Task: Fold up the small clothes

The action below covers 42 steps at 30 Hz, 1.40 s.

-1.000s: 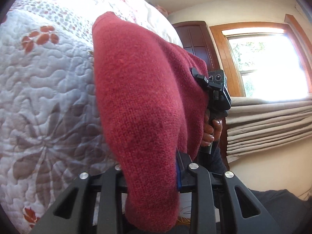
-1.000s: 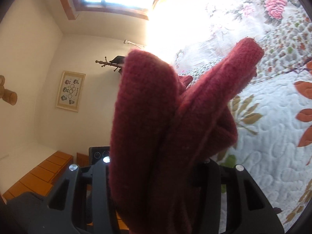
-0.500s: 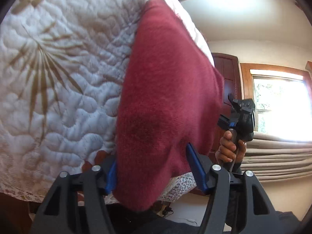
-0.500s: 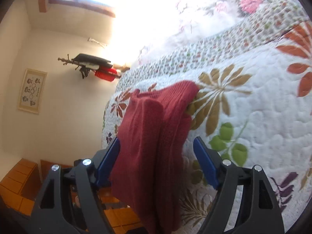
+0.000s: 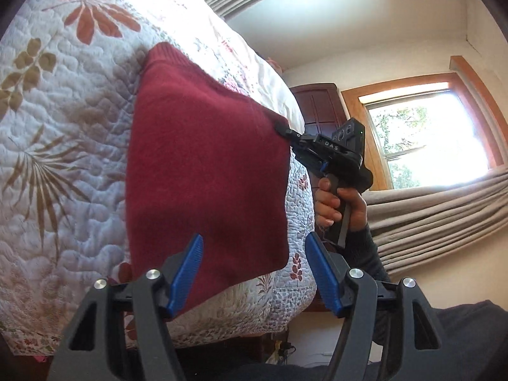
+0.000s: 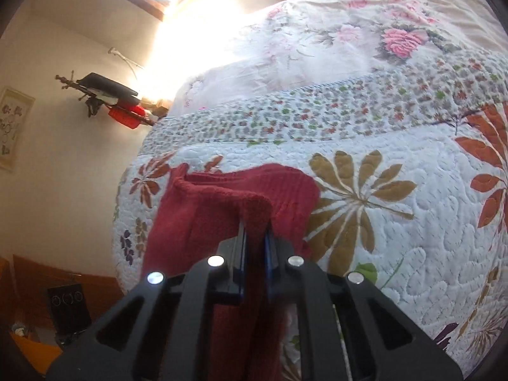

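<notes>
Your left gripper [image 5: 254, 273] stands with its blue pads [image 5: 185, 274] wide apart, gripping nothing; the near hem of the red knitted garment [image 5: 206, 174] lies between them, just in front of the left pad. The garment lies flat on the quilted bedspread [image 5: 63, 158], by the bed's near edge, one end hanging a little over that edge. Farther off, your right gripper [image 6: 255, 231] is clamped tight on a raised fold of the garment [image 6: 228, 209] at its far side, your hand [image 5: 339, 203] around the handle. No container shows in either view. Half a second ago your right jaws stood open around the cloth; they have since closed. A second ago both grippers held the garment bunched up in the air.
</notes>
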Tool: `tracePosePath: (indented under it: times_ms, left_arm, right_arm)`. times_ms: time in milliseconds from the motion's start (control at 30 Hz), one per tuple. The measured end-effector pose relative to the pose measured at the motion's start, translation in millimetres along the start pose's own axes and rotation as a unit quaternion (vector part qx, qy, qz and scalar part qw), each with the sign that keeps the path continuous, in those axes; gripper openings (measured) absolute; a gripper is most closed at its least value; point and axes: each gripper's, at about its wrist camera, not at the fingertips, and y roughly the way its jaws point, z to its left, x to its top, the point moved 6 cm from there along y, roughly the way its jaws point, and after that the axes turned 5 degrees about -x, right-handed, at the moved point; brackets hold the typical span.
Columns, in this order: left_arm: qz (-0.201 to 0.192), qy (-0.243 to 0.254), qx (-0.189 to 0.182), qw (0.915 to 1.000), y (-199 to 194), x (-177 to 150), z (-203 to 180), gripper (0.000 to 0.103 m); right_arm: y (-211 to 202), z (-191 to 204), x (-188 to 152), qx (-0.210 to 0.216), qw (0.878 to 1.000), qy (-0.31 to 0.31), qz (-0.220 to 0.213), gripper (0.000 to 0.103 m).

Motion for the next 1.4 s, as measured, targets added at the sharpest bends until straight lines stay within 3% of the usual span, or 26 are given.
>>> tracePosePath:
  times_ms: [67,167,233,267,333,400,433,467,500,533,633,700,767,867,933,1033,1067,1133,1200,1267,1333,1400]
  left_arm:
    - [-0.01,0.005,-0.01,0.9999,0.7,9.0,-6.4,0.066]
    - [-0.031,0.027,-0.029,0.9987,-5.5,41.5,-19.3,0.067]
    - [-0.041,0.035,-0.048,0.9974,-1.3,71.5,-23.1,0.067]
    - [-0.039,0.029,-0.059,0.9971,4.2,85.9,-20.4,0.067]
    - [-0.034,0.009,-0.074,0.9966,19.0,112.2,-8.1,0.067]
    - [-0.011,-0.009,-0.068,0.9976,42.5,130.0,11.1,0.067]
    - [0.003,-0.021,-0.055,0.9983,55.0,134.8,23.1,0.066]
    - [0.018,-0.032,-0.041,0.9985,67.9,135.7,35.0,0.066]
    - [0.028,-0.039,-0.024,0.9986,78.9,135.0,46.6,0.06]
    - [0.035,-0.038,-0.005,0.9986,86.9,135.1,56.5,0.053]
    - [0.032,-0.042,0.003,0.9986,84.8,133.7,57.2,0.05]
    - [0.019,-0.014,-0.007,0.9997,66.1,127.0,35.2,0.055]
    - [0.018,0.034,-0.024,0.999,44.6,108.2,8.1,0.057]
    - [0.04,0.051,-0.042,0.9971,37.8,67.5,-5.5,0.058]
    - [0.065,0.043,-0.006,0.9969,51.6,44.3,17.3,0.058]
    - [0.064,0.016,0.01,0.9978,65.4,35.5,51.6,0.04]
    - [0.057,0.01,0.008,0.9983,63.4,37.0,52.7,0.039]
    - [0.048,0.007,-0.004,0.9988,50.6,36.4,43.4,0.047]
    - [0.04,0.038,-0.014,0.9984,32.2,30.0,22.9,0.058]
    - [0.048,0.066,-0.023,0.9964,17.7,15.1,9.7,0.059]
    - [0.055,0.07,-0.008,0.996,12.7,-0.9,15.7,0.063]
    - [0.08,0.061,0.035,0.9943,23.7,-14.4,40.6,0.063]
  right_arm:
    - [6.3,-11.8,-9.7,0.006,1.0,0.009,0.008,0.011]
    - [-20.3,-2.7,-10.3,0.029,0.999,0.004,-0.022,0.026]
    - [-47.2,5.5,-10.5,0.025,0.998,-0.005,-0.056,0.028]
    - [-57.1,13.3,-13.2,0.042,0.997,-0.01,-0.064,0.028]
    - [-59.0,33.2,-25.3,0.076,0.996,-0.032,-0.046,0.028]
    - [-39.5,46.2,-44.8,0.081,0.995,-0.064,-0.004,0.028]
    - [-27.4,46.0,-53.5,0.07,0.995,-0.073,0.017,0.027]
    - [-16.7,40.2,-57.5,0.048,0.996,-0.078,0.024,0.021]
    - [-7.6,29.9,-58.3,0.026,0.996,-0.077,0.022,0.005]
    - [-2.9,20.3,-57.0,0.022,0.997,-0.07,0.018,0.003]
    - [-15.8,16.4,-55.4,0.029,0.999,-0.043,0.012,0.0]
    - [-41.1,36.5,-63.4,0.048,0.996,-0.071,-0.007,0.01]
    - [-57.5,51.8,-80.2,0.084,0.993,-0.082,-0.008,0.01]
    - [-46.7,51.7,-106.8,0.086,0.992,-0.084,0.023,0.01]
    - [-26.6,35.5,-118.3,0.058,0.995,-0.069,0.043,0.0]
    - [-14.7,18.3,-122.1,0.048,0.997,-0.039,0.047,0.0]
    - [-20.2,20.8,-121.9,0.043,0.997,-0.039,0.041,0.0]
    - [-39.7,32.9,-123.7,0.037,0.998,-0.052,0.024,0.0]
    - [-61.1,45.9,-131.8,0.042,0.997,-0.068,0.01,0.005]
    - [-71.8,53.1,-146.5,0.045,0.996,-0.078,0.01,0.005]
    - [-65.4,48.7,-162.5,0.023,0.997,-0.077,0.019,0.005]
    - [-41.9,33.9,-177.0,-0.034,0.996,-0.067,0.044,0.0]
